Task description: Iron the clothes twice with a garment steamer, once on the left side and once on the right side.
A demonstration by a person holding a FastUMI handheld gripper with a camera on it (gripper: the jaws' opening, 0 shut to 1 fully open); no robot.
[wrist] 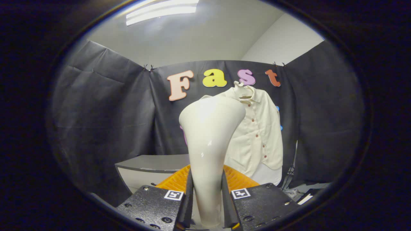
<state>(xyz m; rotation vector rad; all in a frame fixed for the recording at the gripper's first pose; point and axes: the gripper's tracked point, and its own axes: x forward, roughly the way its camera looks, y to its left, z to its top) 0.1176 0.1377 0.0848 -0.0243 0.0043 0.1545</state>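
The booth's black cloth wall is filling most of the background, and the cream shirt is hanging in front of it on a hanger, beyond the fingers and a little to the right of the steamer head. Below the shirt a grey table is standing, and an orange ribbed piece is showing just behind the fingers — I cannot tell what it is. The garment steamer is rising upright between the two fingers, its wide head pointing toward the shirt but well apart from it. The gripper is clamping the steamer's handle, both fingers pressing on its sides. I am judging that the task is at the approach step: the steamer is already in hand, and no pass on the cloth is visible. The next move is probably calling for bringing the head forward to one side of the shirt front — near the top — and then drawing it down along the fabric, keeping the head flat against the cloth.
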